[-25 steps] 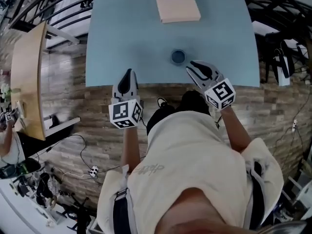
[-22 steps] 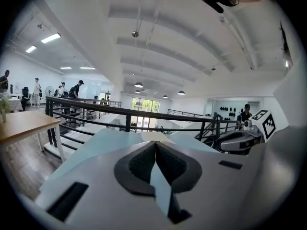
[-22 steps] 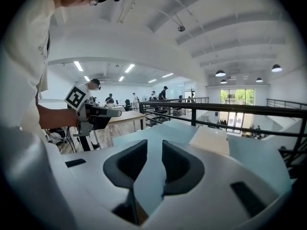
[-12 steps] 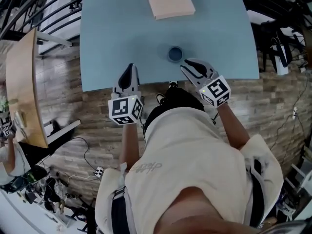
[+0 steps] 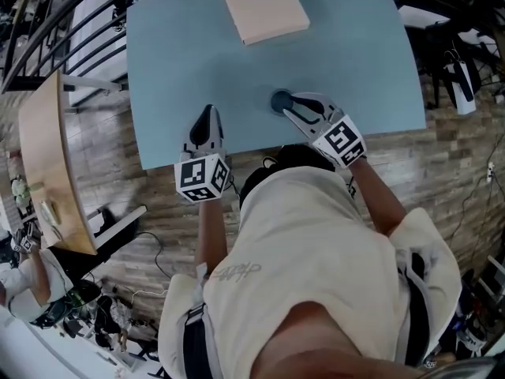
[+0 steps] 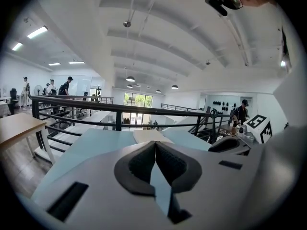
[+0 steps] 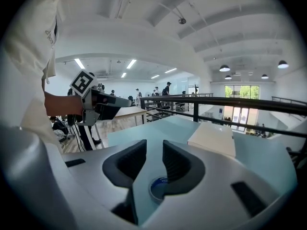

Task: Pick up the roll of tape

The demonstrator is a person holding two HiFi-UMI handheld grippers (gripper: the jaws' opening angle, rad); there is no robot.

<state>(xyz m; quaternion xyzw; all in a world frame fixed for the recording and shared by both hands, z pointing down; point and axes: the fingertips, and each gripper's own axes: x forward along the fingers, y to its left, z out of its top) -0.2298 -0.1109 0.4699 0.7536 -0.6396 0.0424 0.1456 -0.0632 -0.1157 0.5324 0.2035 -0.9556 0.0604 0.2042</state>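
The roll of tape (image 5: pixel 279 101) is small, dark blue and lies flat on the light blue table (image 5: pixel 181 61) near its front edge. My right gripper (image 5: pixel 289 103) has its tips right beside the roll, on the roll's right. In the right gripper view the roll (image 7: pixel 157 189) shows low in the gap, just ahead of the tips. The right gripper (image 7: pixel 154 159) is opening its jaws and the pads press on nothing. My left gripper (image 5: pixel 207 119) hovers over the table's front edge, well left of the roll. In the left gripper view it (image 6: pixel 155 146) is shut and empty.
A flat tan box (image 5: pixel 263 6) lies at the table's far side, also seen as the box (image 7: pixel 213 139). A wooden desk (image 5: pixel 47 164) stands to the left across plank flooring. A black railing (image 7: pixel 230 102) runs behind the table. Cables lie on the floor.
Both grippers have moved forward over the table's front edge. The right gripper has closed in on the tape roll until its tips are beside it.
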